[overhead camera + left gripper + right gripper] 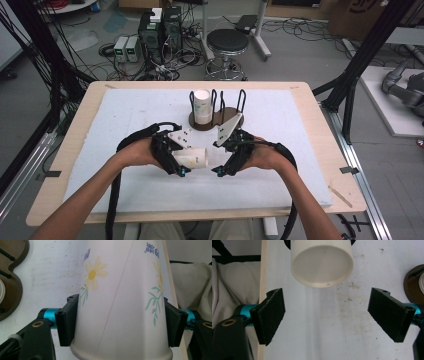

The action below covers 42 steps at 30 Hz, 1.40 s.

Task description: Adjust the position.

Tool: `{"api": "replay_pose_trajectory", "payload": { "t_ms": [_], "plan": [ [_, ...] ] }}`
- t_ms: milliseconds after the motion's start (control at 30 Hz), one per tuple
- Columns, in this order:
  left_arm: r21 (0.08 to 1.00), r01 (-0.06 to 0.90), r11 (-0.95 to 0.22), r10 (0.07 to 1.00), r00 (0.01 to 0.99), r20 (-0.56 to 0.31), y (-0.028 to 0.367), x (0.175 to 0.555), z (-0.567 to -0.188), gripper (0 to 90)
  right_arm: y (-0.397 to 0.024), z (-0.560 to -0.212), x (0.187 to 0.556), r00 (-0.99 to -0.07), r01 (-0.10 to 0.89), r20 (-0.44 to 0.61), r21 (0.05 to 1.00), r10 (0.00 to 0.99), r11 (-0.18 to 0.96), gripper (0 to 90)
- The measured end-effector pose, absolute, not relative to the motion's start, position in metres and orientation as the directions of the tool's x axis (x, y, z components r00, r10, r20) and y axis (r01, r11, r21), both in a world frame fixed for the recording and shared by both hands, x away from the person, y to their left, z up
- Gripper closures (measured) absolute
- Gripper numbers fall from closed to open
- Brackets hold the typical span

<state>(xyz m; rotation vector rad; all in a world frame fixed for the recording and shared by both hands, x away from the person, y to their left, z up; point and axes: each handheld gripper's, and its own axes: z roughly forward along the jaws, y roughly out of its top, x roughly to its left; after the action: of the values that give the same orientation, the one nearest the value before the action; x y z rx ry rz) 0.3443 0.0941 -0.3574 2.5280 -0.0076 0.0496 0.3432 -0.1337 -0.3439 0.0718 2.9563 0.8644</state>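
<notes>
Cup handling is the job now: my left claw (181, 171) is clamped on a flowered paper cup (192, 158), which lies on its side above the white mat in the middle of the desk (75, 150), its open mouth turned right toward my other hand. In the left claw's own view the pads (67, 322) press both sides of the cup near its base, and the wall looks a little flattened between them, so I judge the squeeze is already enough; more would crease the paper.

My right claw (216, 170) stands wide open and empty, just right of the cup. Its own view looks straight into the mouth (322, 266), with both pads (270, 315) short of the rim and spread wider than it.

To do this well, I would hold the left hand level and quiet, bring the right claw in centred on the mouth, and close gently on the rim or wall. Far of my hands, the brown rack (220, 117) already carries one upright cup (202, 106) at its left, with free loops to its right.
</notes>
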Motion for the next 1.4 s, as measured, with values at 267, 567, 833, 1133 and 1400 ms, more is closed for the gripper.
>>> {"api": "replay_pose_trajectory", "payload": {
  "t_ms": [267,567,833,1133,1400],
  "plan": [
    [0.576,-0.020,-0.817,0.001,0.999,0.036,0.083,0.344,-0.360,27.6,-0.123,-0.347,0.344,-0.998,0.012,-0.049,0.514,0.043,0.857,14.8],
    [0.571,-0.030,-0.821,-0.009,0.999,0.041,0.077,0.346,-0.358,27.6,-0.120,-0.347,0.345,-0.998,0.004,-0.056,0.520,0.038,0.854,14.9],
    [0.560,-0.030,-0.828,-0.009,0.999,0.040,0.076,0.347,-0.359,27.6,-0.117,-0.348,0.345,-0.998,0.003,-0.052,0.519,0.036,0.855,14.9],
    [0.558,-0.016,-0.830,-0.002,1.000,0.026,0.075,0.347,-0.361,27.6,-0.113,-0.350,0.346,-0.998,-0.005,-0.051,0.510,0.025,0.860,20.8],
    [0.547,-0.030,-0.837,-0.013,0.999,0.036,0.076,0.349,-0.361,28.2,-0.110,-0.349,0.345,-0.999,-0.012,-0.049,0.512,0.015,0.859,36.0]
  ]
}}
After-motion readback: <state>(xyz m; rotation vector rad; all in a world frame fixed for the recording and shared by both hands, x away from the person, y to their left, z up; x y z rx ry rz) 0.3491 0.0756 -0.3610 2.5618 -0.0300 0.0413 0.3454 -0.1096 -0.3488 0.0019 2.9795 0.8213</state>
